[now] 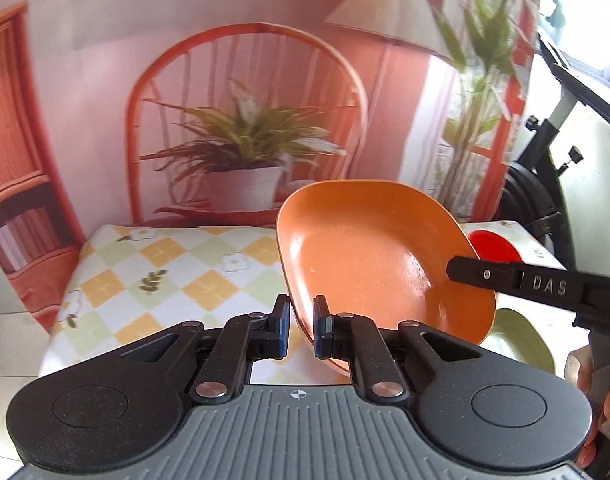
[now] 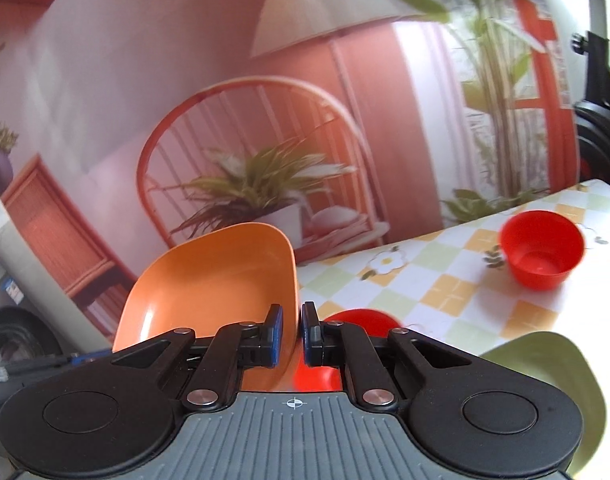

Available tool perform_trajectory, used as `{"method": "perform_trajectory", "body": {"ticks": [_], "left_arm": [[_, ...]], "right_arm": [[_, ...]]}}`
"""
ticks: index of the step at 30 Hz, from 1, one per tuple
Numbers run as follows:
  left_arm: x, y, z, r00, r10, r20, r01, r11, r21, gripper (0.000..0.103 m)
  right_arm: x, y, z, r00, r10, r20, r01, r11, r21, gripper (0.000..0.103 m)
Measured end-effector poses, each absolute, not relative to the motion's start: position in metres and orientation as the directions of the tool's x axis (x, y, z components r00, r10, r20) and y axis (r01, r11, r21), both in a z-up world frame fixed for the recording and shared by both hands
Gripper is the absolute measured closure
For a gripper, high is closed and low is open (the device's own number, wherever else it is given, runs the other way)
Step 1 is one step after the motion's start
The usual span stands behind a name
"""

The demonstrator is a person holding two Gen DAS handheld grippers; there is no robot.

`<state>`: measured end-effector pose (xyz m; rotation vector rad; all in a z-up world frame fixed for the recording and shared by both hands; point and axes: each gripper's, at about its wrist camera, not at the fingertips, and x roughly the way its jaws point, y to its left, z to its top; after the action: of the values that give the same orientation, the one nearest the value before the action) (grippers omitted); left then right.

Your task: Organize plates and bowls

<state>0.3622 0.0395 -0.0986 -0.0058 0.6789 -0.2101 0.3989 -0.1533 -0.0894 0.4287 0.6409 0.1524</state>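
Left tool (image 1: 301, 330) pinching the near rim of an orange plate (image 1: 369, 256), pads narrowly parted with the rim between them. Right tool (image 2: 292, 330) likewise clamped on the opposite rim of the same plate, seen from the left wrist view as a black finger marked "DAS" reaching in from the right. Plate tilted, raised above the worktop (image 1: 153, 264), concave face turned toward the left wrist camera. Worktop covered by a checked cloth with flower prints. Red bowl (image 2: 541, 248) upright on the cloth, well apart from the plate, on the right of the right wrist view. Second red bowl (image 2: 361, 320) just beyond the right tool, partly hidden by it. Pale green plate (image 2: 545, 364) at the lower right, close to the right tool. Printed backdrop (image 1: 245, 120) of chair, plant and lamp behind the worktop.
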Motion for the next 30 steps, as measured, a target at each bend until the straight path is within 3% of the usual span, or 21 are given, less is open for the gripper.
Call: {"method": "perform_trajectory", "body": {"ticks": [12,30], "left_arm": [[0.352,-0.053,-0.118,0.694,-0.319,-0.646,0.326,0.939,-0.114,0.088],[0.361,-0.128,-0.165,0.558,-0.341,-0.756,0.393,0.911,-0.121,0.086]], "right_arm": [[0.367,-0.253,-0.097,0.806,0.154,-0.571,0.084,0.926,0.368,0.094],[0.349,-0.325,-0.149,0.758,0.095,-0.645,0.179,0.921,0.345,0.094]]}}
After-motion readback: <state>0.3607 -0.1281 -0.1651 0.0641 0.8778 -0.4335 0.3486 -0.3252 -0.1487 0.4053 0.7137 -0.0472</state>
